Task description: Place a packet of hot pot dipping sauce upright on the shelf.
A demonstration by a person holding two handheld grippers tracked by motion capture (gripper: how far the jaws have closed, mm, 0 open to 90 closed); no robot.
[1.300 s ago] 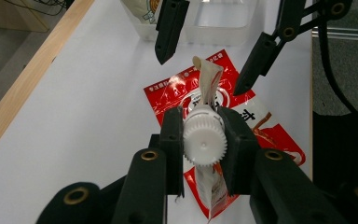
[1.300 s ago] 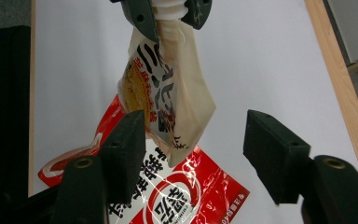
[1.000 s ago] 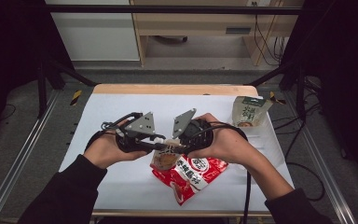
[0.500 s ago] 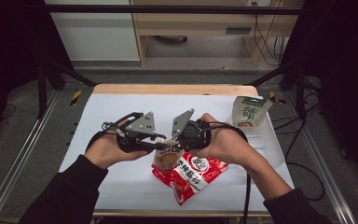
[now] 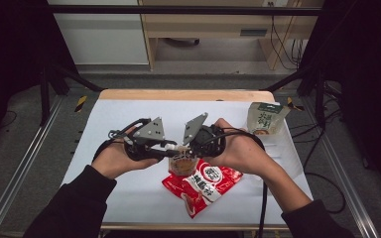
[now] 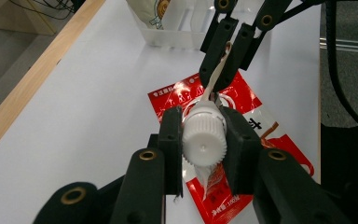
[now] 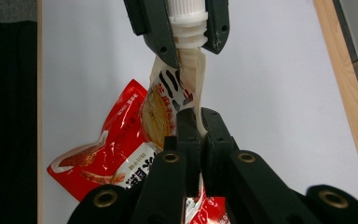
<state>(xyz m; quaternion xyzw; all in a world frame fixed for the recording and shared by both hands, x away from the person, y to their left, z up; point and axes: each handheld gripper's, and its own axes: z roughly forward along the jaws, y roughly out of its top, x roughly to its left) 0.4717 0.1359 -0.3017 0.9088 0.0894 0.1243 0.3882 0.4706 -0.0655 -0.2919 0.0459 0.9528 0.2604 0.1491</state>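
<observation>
From above, I see both grippers meet over the table's (image 5: pixel 104 129) middle, holding a small pouch (image 5: pixel 181 163) just above a red packet (image 5: pixel 203 186). My left gripper (image 6: pixel 204 140) has its jaws clamped on the pouch's ribbed white cap (image 6: pixel 204 142). My right gripper (image 7: pixel 198 128) pinches the pouch's cream, black-lettered edge.

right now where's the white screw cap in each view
high view: the white cap is a small pale spot at centre, at the left gripper tip.
left gripper view: lower centre, end-on, clamped between that gripper's own jaws.
right gripper view: top centre, side-on, gripped by the other gripper.
shared landmark: the red packet on the table beneath the cap.
</observation>
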